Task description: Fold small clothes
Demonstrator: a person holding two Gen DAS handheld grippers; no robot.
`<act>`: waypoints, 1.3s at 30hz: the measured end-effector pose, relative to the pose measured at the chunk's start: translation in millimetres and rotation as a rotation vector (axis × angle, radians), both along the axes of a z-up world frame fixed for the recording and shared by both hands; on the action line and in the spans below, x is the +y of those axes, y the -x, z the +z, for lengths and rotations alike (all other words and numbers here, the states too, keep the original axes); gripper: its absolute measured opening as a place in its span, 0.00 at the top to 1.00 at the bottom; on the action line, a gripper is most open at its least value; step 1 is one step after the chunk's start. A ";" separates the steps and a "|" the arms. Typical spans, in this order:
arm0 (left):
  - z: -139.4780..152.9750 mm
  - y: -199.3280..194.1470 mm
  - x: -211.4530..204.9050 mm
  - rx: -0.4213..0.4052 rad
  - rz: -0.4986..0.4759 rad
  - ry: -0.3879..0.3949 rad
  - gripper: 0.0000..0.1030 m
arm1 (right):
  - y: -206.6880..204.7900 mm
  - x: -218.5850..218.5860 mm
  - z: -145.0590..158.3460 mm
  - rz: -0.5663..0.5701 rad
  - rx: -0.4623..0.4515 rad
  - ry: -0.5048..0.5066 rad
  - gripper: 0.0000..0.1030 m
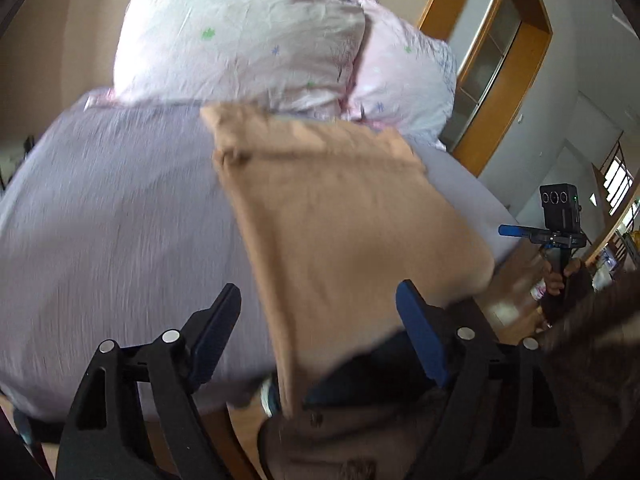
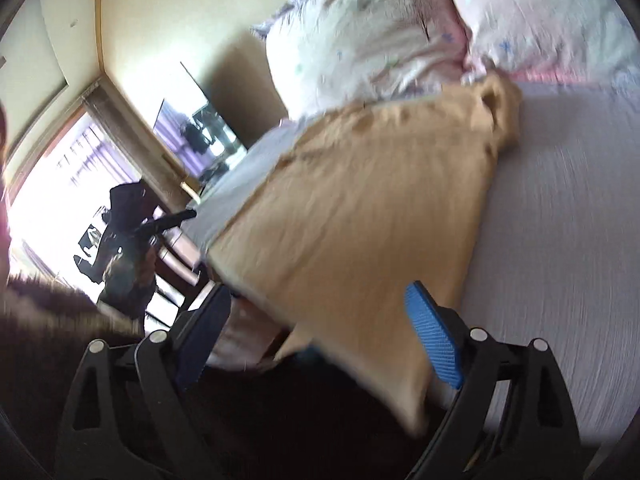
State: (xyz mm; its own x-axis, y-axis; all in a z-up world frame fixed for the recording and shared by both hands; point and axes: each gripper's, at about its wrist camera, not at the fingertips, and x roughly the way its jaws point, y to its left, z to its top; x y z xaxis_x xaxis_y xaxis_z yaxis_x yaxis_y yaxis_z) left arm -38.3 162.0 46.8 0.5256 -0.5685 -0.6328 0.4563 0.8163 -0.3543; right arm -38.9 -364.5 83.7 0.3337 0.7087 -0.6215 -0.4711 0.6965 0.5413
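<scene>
Left gripper (image 1: 320, 332): two black plastic arms, each tipped with a blue ribbed pad, standing wide apart. Nothing is clamped. The near edge of the tan garment (image 1: 340, 216) hangs through the gap between the fingers; whether cloth touches either pad cannot be told, owing to motion blur.

Right gripper (image 2: 324, 328): same build, two blue-padded fingers, also spread wide. One corner of the tan garment (image 2: 360, 216) droops down between them, lying just beside the right-hand pad (image 2: 434, 336). No grip visible.

Garment: one piece, tan, soft matte knit, roughly rectangular. It is spread flat on the bed sheet (image 1: 112, 220), far end bunched into a small rumpled fold against the pillows, near end overhanging the mattress edge toward the grippers.

Bed sheet (image 2: 560, 240): pale lilac-grey, finely crinkled weave.

Pillows: two, propped side by side at the head of the bed. The first pillow (image 1: 240, 36) is white-pink with small printed flowers, cotton-like and creased; the second pillow (image 1: 404, 84) is the same pattern, partly tucked behind the first.

Beyond: a wooden door frame (image 1: 516, 92), orange-brown, smooth. From the left wrist view the other gripper's handle and camera block show off the bed's right side, held in a hand (image 1: 560, 276).
</scene>
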 end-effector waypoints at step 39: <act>21.3 -266.5 -16.1 0.123 0.330 0.445 0.97 | -296.1 12.0 -5.1 -0.449 -0.062 -0.182 0.95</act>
State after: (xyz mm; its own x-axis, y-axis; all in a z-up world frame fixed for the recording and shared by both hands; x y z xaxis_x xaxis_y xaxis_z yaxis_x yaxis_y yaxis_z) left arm 228.2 145.9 68.1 0.6580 -0.6126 -0.4380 0.1359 0.6686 -0.7311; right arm 257.2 -352.5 78.6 0.6637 0.5814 -0.4705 -0.1805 0.7350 0.6536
